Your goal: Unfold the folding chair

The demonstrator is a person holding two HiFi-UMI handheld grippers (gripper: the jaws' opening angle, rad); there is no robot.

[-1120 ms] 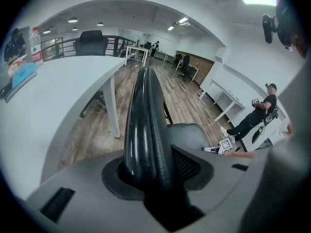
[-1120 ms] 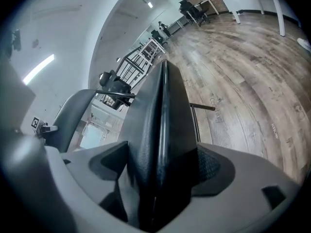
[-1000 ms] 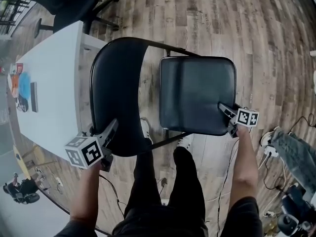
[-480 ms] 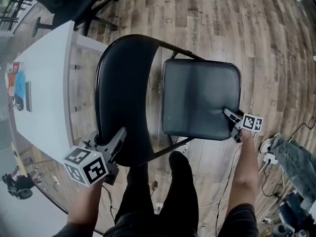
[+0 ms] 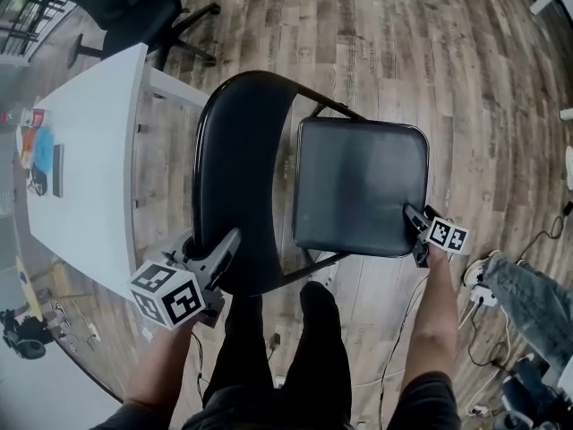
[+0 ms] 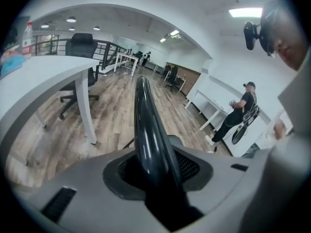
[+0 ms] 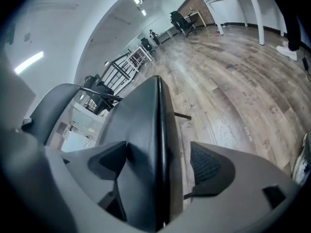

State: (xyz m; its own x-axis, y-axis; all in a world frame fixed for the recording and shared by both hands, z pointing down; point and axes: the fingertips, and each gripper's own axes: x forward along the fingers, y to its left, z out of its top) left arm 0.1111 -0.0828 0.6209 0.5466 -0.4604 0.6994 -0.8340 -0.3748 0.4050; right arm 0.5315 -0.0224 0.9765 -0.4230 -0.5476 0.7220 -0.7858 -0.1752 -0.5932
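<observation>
The black folding chair stands open below me, its curved backrest (image 5: 237,168) at the left and its padded seat (image 5: 358,186) at the right. My left gripper (image 5: 208,245) straddles the backrest's top edge (image 6: 146,125); its jaws (image 6: 155,171) are opening, with the pads still against the edge. My right gripper (image 5: 414,231) is at the seat's near right corner. The seat's edge (image 7: 141,130) runs between its wide jaws (image 7: 163,174): the left finger lies on the seat, while the right pad (image 7: 209,166) stands apart from it.
A white table (image 5: 81,177) with small items runs along the left, close to the backrest. A black office chair (image 5: 134,7) stands beyond it. My legs (image 5: 295,348) are just behind the chair. Cables and a plug strip (image 5: 483,271) lie at the right. Another person (image 6: 238,115) stands far off.
My left gripper has shifted right with the backrest's top, and the backrest now looks narrower. My right gripper has sunk a little with the seat's corner.
</observation>
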